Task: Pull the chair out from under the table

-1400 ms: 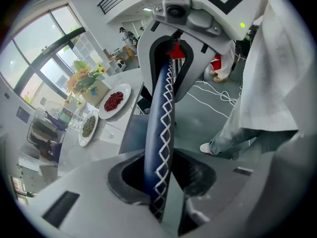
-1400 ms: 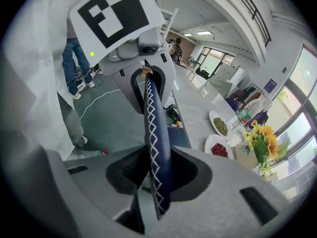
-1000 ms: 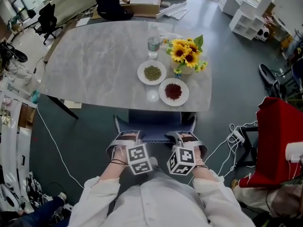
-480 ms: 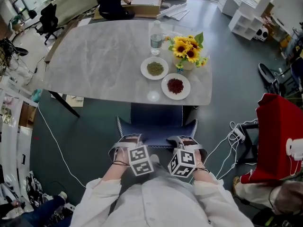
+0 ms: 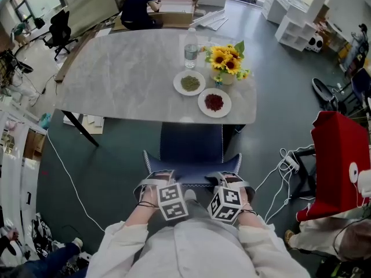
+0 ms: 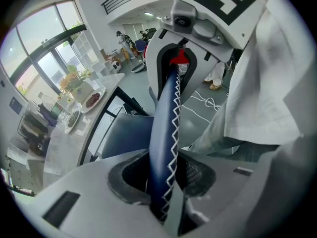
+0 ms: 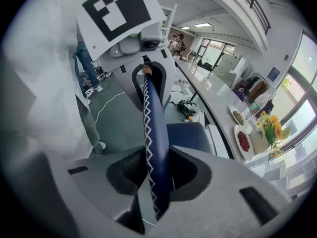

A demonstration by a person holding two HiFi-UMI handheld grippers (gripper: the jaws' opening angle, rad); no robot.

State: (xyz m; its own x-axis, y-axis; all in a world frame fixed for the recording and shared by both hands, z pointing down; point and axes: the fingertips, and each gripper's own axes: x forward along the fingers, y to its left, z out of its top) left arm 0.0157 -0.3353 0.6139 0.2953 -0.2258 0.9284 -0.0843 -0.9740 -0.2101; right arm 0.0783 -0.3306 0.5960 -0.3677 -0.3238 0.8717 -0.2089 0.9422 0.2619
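Note:
A dark blue chair [image 5: 191,146] with white zigzag stitching stands in front of the grey marble table [image 5: 127,74], most of its seat showing past the table's near edge. My left gripper [image 5: 155,181] is shut on the top edge of the chair back [image 6: 166,128], on its left part. My right gripper [image 5: 231,181] is shut on the same edge [image 7: 153,133], on its right part. In each gripper view the padded back runs between the jaws toward the other gripper.
On the table stand a sunflower vase [image 5: 227,65], a water bottle [image 5: 191,48], a plate of green grains [image 5: 189,83] and a plate of red bits [image 5: 214,102]. A red object [image 5: 339,161] and floor cables [image 5: 284,167] lie to the right. A person [image 5: 137,7] is beyond the table.
The chair has slid toward me out from under the table, so more of the seat shows. Both grippers came back with it, still gripping the back.

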